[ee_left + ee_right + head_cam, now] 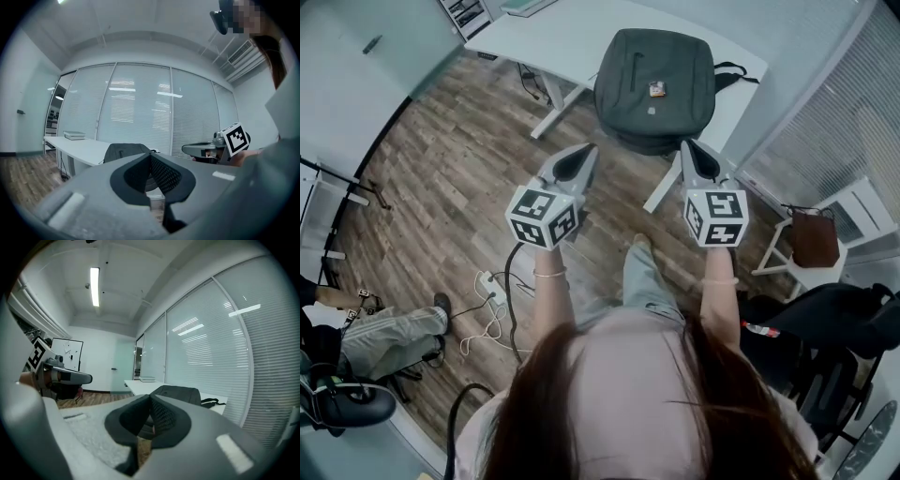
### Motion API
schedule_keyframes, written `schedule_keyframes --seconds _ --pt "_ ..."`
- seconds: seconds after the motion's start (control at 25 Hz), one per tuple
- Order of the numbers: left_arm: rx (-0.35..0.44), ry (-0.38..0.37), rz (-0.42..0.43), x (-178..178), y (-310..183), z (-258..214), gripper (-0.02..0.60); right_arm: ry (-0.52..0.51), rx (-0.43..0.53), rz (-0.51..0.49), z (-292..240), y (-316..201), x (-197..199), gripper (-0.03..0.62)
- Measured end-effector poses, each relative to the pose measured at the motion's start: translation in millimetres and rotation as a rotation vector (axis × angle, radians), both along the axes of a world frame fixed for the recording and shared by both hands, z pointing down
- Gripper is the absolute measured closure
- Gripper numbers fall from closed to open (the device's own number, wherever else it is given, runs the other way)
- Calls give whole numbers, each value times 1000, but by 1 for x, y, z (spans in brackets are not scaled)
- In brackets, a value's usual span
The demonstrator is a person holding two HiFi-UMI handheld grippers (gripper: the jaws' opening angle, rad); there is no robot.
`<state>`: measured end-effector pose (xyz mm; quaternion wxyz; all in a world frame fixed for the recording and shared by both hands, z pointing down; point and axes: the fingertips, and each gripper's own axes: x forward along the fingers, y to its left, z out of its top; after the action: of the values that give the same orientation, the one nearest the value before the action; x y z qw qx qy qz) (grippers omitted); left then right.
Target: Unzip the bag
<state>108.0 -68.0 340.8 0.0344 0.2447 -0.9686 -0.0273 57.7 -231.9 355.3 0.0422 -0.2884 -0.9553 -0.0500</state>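
Nearest to the camera, the person's two hands are holding the tongs out in front, side by side and apart from each other. The left gripper [584,150] is pointing toward one o'clock in the head view, and its jaws are pressing together with nothing between them. The right gripper [690,147], at three o'clock from the left one, is pointing toward twelve o'clock. Its jaws are also clenched and are grasping nothing. Both are hanging above the wooden floor [422,178], not touching anything. At eight o'clock from the left gripper, white cables [492,319] are lying on the floor. Farther away, at twelve o'clock from the grippers, the dark bag [654,84] is lying flat on the white table [562,37], near its corner. A strap [736,73] is sticking out at the bag's three o'clock side. Neither gripper is touching the bag. Behind the table, window blinds [136,112] are covering the glass wall.
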Motion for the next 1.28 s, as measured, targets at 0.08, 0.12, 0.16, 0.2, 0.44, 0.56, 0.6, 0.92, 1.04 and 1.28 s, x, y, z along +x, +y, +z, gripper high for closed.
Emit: schedule_keyframes --seconds 0.08,0.12,0.16,0.2,0.44,0.56,0.6,0.92,1.04,1.28 --pt "3 -3 -1 6 -1 0 572 7 0 7 1 0 6 591" --pt "3 -7 -2 8 -2 0 572 10 -3 10 1 0 9 591" --pt "3 -10 -2 11 -2 -1 572 11 -7 12 0 0 11 591" --pt "2 -13 -2 13 -3 -2 572 11 -11 13 -1 0 14 591" --pt "6 -26 -5 24 -2 -4 572 0 -7 10 -7 6 24 591" --pt "13 -31 -8 29 -4 -3 572 0 7 5 -7 7 30 591" --pt "14 -33 -8 31 -4 -3 572 3 13 4 -6 7 32 591" --pt "22 -37 -4 40 -12 1 572 20 15 11 -3 1 44 591" --pt "20 -39 0 43 -16 2 572 15 24 15 -4 -2 46 591" --pt "29 -44 3 48 -20 3 572 13 50 19 -5 -5 50 591"
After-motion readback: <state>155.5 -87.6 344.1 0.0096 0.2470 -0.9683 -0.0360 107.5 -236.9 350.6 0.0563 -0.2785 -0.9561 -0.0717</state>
